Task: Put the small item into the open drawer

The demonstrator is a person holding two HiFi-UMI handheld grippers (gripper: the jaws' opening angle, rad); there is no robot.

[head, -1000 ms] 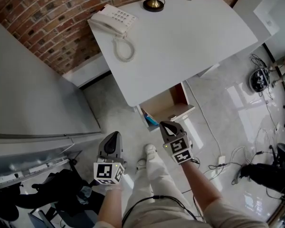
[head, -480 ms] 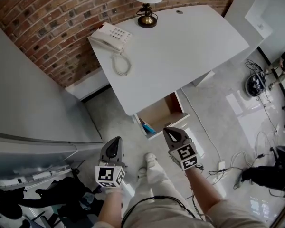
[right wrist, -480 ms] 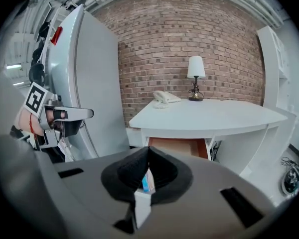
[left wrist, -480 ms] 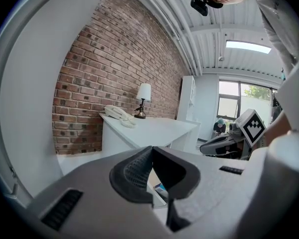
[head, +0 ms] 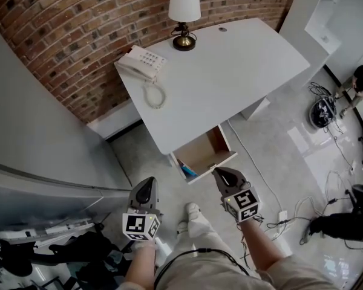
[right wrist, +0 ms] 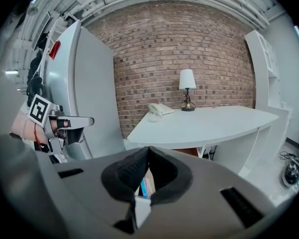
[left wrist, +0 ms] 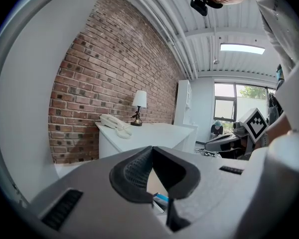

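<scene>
The white desk [head: 230, 71] has one open drawer [head: 201, 147] under its front edge, with a wooden inside. A blue item [head: 188, 171] lies at the drawer's left end and shows again as the blue item [right wrist: 144, 187] through the gap under the right jaws. My right gripper [head: 219, 171] hangs just in front of the drawer's front panel, jaws shut with nothing seen between them. My left gripper [head: 146, 182] is lower left of the drawer, over the floor, also shut and empty. In the gripper views the left gripper [left wrist: 152, 148] and right gripper [right wrist: 148, 148] both have their tips meeting.
A white telephone [head: 140, 63] with a coiled cord and a table lamp [head: 184, 9] stand on the desk by the brick wall [head: 60, 35]. A grey cabinet [head: 30, 162] is at the left. Cables and gear [head: 322, 110] lie on the floor at the right. The person's shoe [head: 192, 209] is below the drawer.
The head view has tilted up, bringing the whole lamp into sight. Both grippers stayed shut and sit a little farther from the drawer front than before.
</scene>
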